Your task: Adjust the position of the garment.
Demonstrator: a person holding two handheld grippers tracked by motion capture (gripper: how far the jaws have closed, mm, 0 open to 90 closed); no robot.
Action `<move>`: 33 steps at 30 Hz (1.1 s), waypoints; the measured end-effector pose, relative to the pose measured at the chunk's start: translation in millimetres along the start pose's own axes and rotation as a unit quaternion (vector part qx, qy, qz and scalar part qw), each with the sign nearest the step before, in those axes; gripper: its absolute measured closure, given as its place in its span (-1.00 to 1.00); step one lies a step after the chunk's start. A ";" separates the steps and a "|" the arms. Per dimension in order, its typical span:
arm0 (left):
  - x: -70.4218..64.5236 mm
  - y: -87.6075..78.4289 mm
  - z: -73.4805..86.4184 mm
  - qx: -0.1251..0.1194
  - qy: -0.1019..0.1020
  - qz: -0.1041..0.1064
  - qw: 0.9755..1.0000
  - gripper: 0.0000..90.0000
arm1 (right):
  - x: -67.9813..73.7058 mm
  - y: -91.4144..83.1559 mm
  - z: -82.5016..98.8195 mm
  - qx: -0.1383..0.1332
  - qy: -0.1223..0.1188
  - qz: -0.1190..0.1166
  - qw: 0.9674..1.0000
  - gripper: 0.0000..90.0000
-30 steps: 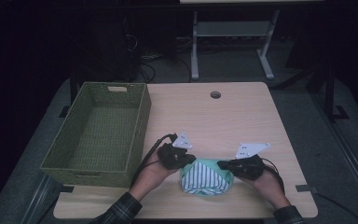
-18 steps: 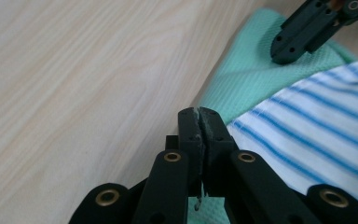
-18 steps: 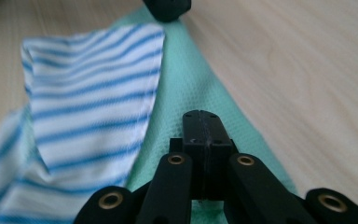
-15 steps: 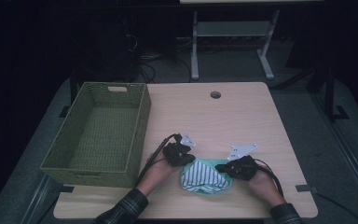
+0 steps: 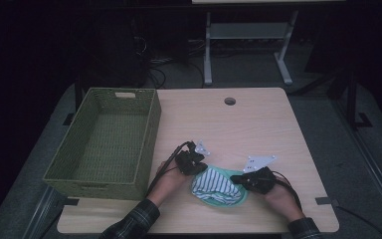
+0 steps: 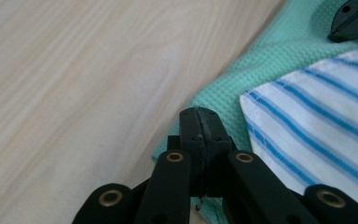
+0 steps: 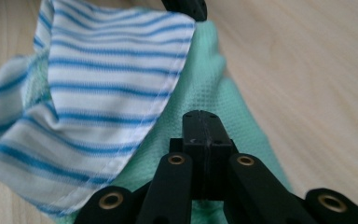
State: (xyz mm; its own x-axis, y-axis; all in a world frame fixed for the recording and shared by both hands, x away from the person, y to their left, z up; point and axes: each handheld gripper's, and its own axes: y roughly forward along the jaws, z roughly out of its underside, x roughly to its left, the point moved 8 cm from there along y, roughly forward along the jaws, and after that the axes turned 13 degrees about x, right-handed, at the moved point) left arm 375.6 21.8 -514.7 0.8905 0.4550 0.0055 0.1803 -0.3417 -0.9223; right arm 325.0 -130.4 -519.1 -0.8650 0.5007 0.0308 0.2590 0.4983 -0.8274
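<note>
High view: beside the basket, on the desk, my left gripper has dropped to the green cloth under the striped cloth. Both it and my right gripper are clamped on the green cloth's edges, ready, I judge, for lifting.

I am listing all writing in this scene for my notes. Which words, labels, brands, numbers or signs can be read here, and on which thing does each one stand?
There is no readable text in any view.
The green cloth and the striped cloth carry patterns, no label.
The basket, the table and both black claws show no words, numbers or signs.
</note>
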 end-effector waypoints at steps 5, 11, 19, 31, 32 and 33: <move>-4.2 -17.3 -3.3 -0.026 -0.012 0.019 0.999 0.98 | -10.8 -8.1 -10.2 -0.017 0.017 0.003 1.000 1.00; -27.4 -37.2 2.1 -0.057 -0.013 0.046 0.997 0.99 | -24.6 -8.8 -24.8 -0.021 0.024 0.001 0.999 1.00; -63.2 -46.6 16.9 -0.067 0.005 0.069 0.995 0.99 | -37.6 1.2 -35.7 -0.018 0.024 0.004 1.000 1.00; -103.1 -34.2 34.2 -0.042 0.034 0.098 0.994 0.99 | -41.4 13.8 -34.9 -0.001 0.026 0.002 1.000 1.00; -105.4 -31.6 34.2 -0.038 0.037 0.099 0.994 0.99 | -41.3 14.9 -34.3 0.001 0.028 0.000 1.000 1.00; -107.1 -28.9 34.2 -0.033 0.040 0.101 0.994 0.99 | -41.0 15.9 -33.4 0.005 0.030 0.000 1.000 1.00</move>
State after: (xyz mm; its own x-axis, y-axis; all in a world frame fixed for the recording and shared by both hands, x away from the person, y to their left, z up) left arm 260.8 11.1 -501.9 0.9408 0.3067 -0.1441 0.0193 -0.4731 -0.8808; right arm 378.9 -119.3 -514.8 -0.8377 0.5423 0.0644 0.2538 0.4911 -0.8333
